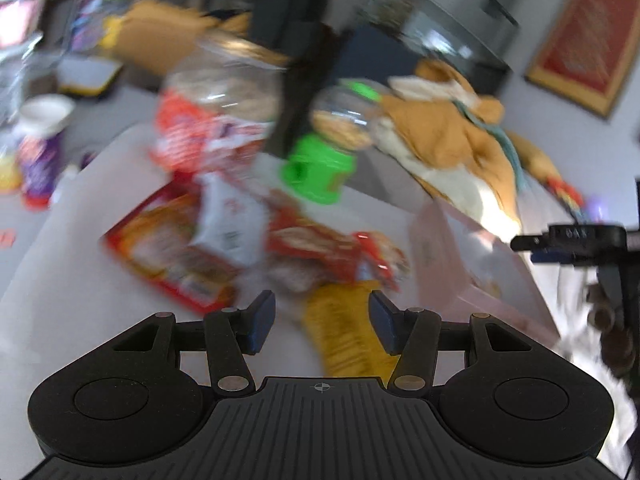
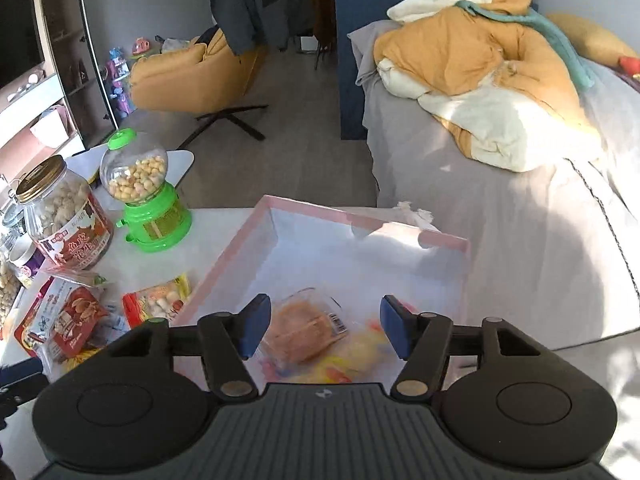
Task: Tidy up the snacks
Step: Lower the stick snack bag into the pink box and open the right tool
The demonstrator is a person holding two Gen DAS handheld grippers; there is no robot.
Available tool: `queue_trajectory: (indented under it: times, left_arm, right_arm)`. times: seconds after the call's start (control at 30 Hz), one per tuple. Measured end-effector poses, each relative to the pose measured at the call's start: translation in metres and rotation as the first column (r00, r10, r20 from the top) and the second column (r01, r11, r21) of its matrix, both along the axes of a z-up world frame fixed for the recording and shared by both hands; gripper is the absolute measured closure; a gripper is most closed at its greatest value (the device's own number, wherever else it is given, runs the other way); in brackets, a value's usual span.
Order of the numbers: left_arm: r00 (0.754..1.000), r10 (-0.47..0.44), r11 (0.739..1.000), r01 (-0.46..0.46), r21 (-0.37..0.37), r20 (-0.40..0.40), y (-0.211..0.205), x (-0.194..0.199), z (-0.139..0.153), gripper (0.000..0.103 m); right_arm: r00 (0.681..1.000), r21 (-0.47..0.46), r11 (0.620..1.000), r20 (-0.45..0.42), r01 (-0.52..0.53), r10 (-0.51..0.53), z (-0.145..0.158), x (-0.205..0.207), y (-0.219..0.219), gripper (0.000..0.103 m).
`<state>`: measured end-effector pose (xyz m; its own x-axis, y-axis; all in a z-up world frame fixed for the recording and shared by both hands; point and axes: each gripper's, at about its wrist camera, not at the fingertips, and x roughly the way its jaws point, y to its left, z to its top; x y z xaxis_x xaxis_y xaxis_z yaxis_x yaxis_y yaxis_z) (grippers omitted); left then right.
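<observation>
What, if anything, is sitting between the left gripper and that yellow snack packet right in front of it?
Nothing visible. The left gripper is open with the yellow packet directly ahead, part of it already between the fingers. The red snack bags lie beyond it, not in the way. The view is motion-blurred, so contact is unclear.

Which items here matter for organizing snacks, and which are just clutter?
Job:
pink-rimmed cardboard box
clear-wrapped pastry in the box
gold-lidded glass peanut jar
green candy dispenser
red snack packets
yellow snack bag

Lying about:
orange-and-cream quilt
yellow armchair
dark jacket
</observation>
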<state>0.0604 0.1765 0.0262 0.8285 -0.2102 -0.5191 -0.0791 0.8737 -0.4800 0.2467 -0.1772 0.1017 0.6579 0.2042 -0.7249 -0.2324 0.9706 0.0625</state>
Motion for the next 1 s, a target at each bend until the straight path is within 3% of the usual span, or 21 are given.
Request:
queue_trajectory:
  times: [0.1,0.2,0.3,0.4,0.47,0.5,0.57,0.6,0.63,0.77,1.0]
  left_arm:
    - [0.999,0.049,0.999,-0.049,-0.019,-0.003,0.012,-0.01,-0.007,0.046]
    - [0.998,0.052,0.998,-0.052,0.027,0.022,0.014,-0.023,-0.007,0.046]
    - [0.998,0.043,0.997,-0.046,0.054,0.044,0.012,-0.031,-0.009,0.046]
    - [0.999,0.021,0.999,-0.022,0.041,0.033,0.012,-0.035,-0.011,0.046]
    - [1.0,0.008,0.999,-0.009,0.045,0.029,0.011,-0.038,-0.01,0.046]
    - [1.0,0.003,0.998,-0.005,0.056,0.025,0.01,-0.041,-0.01,0.046]
    - [1.0,0.004,0.997,-0.005,0.077,0.015,0.009,-0.045,-0.01,0.046]
    - [1.0,0.007,0.997,-0.008,0.082,0.01,0.01,-0.045,-0.01,0.046]
    - [1.0,0.011,0.997,-0.011,0.082,0.003,0.011,-0.046,-0.011,0.046]
    - [0.999,0.028,0.997,-0.026,0.067,-0.019,0.015,-0.047,-0.015,0.046]
    - [0.999,0.025,0.995,-0.02,0.096,-0.043,0.002,-0.052,-0.013,0.046]
  right_arm:
    - [0.998,0.0,0.999,0.043,-0.039,0.039,0.004,-0.01,0.027,0.028]
    - [0.99,0.01,0.991,0.05,-0.131,0.13,0.001,-0.017,0.068,0.019]
    - [0.983,0.027,0.983,-0.012,-0.181,0.181,-0.013,-0.009,0.115,0.019]
    - [0.988,0.023,0.991,-0.071,-0.135,0.136,-0.033,0.013,0.146,0.019]
    - [0.992,-0.03,0.994,-0.072,-0.105,0.102,-0.045,0.031,0.161,0.019]
    - [0.993,-0.07,0.993,-0.07,-0.097,0.092,-0.05,0.038,0.169,0.021]
    - [0.995,-0.137,0.987,-0.069,-0.083,0.074,-0.061,0.046,0.184,0.038]
    - [0.993,-0.158,0.983,-0.09,-0.089,0.075,-0.066,0.048,0.19,0.054]
    - [0.988,-0.154,0.982,-0.128,-0.107,0.087,-0.07,0.049,0.194,0.059]
    - [0.968,-0.076,0.984,-0.204,-0.162,0.143,-0.069,0.022,0.195,0.059]
    - [0.901,0.053,0.943,-0.282,-0.328,0.329,-0.064,-0.052,0.189,0.058]
